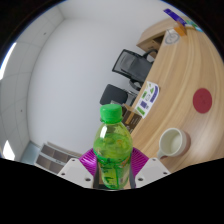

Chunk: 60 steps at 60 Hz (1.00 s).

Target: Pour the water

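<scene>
While the fingers clamp one green bottle, one white cup sits at three o'clock (near surface edge).

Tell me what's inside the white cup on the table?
The white cup on the wooden table looks empty: only its pale inside shows. Its near wall hides some of the bottom. The green bottle held in the jaws isn't over it.

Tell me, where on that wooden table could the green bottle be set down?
Bare wood lies between the white cup and the red circle, and beyond the circle. It is crowded near the box at the table's edge. The gripper holds the green bottle.
</scene>
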Tool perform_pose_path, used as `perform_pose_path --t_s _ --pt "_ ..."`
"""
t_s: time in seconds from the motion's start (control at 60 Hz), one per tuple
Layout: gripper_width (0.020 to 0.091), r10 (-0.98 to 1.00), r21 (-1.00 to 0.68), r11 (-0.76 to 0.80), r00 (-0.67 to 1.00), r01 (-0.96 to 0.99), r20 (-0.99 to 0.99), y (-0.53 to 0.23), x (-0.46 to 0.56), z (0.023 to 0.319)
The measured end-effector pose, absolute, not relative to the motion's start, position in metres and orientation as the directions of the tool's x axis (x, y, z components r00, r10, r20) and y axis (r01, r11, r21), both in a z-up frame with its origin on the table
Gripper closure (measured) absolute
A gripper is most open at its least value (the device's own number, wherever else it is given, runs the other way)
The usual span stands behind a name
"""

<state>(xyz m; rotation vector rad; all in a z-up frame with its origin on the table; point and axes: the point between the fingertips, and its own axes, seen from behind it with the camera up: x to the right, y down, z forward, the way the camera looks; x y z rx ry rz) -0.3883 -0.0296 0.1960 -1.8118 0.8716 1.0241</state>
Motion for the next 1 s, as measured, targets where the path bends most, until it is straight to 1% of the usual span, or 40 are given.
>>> perform_pose_path --t_s 0.05,0.117,0.133,0.15,0.283,0.333,0.367,0.433,0.467,0.483,0.633,0.767,0.883,0.9,0.933,1.0 --pt "0.0683 -0.11 -0.493 -0.39 0.571 -0.778 -0.814 -0.029 -0.374 0.217" --pt "0.0683 -0.087 -0.665 -0.371 0.737 -0.648 -0.67 -0.03 -0.346 0.232" --pt "0.066 -0.086 -0.699 -0.367 0.77 -0.614 -0.632 -0.028 -0.34 0.235" --pt "0.0655 -0.087 -0.726 -0.366 0.798 -0.582 -0.596 -0.028 -0.334 0.238" --pt "0.0655 -0.097 -0.861 -0.311 0.915 -0.402 -0.393 -0.028 -0.277 0.246" --pt "0.0655 -0.099 -0.889 -0.293 0.936 -0.352 -0.338 -0.027 -0.258 0.242" --pt "0.0656 -0.103 -0.905 -0.286 0.949 -0.314 -0.297 -0.026 -0.248 0.23" --pt "0.0656 -0.103 -0.921 -0.309 0.971 -0.238 -0.217 -0.022 -0.227 0.216" --pt "0.0656 -0.102 -0.924 -0.323 0.978 -0.204 -0.181 -0.022 -0.217 0.204" --pt "0.0655 -0.099 -0.929 -0.32 0.982 -0.184 -0.161 -0.023 -0.213 0.193" --pt "0.0656 -0.131 -0.92 -0.381 0.991 -0.087 -0.04 -0.019 -0.172 0.141" --pt "0.0656 -0.163 -0.915 -0.393 0.986 -0.092 -0.029 -0.015 -0.149 0.109" --pt "0.0657 -0.146 -0.909 -0.405 0.989 -0.094 -0.037 -0.014 -0.141 0.082" --pt "0.0647 -0.142 -0.908 -0.408 0.989 -0.095 -0.04 -0.015 -0.141 0.078" --pt "0.0647 -0.142 -0.925 -0.366 0.989 -0.099 -0.05 -0.01 -0.142 0.084" --pt "0.0646 -0.146 -0.928 -0.35 0.986 -0.128 -0.081 -0.013 -0.139 0.083"
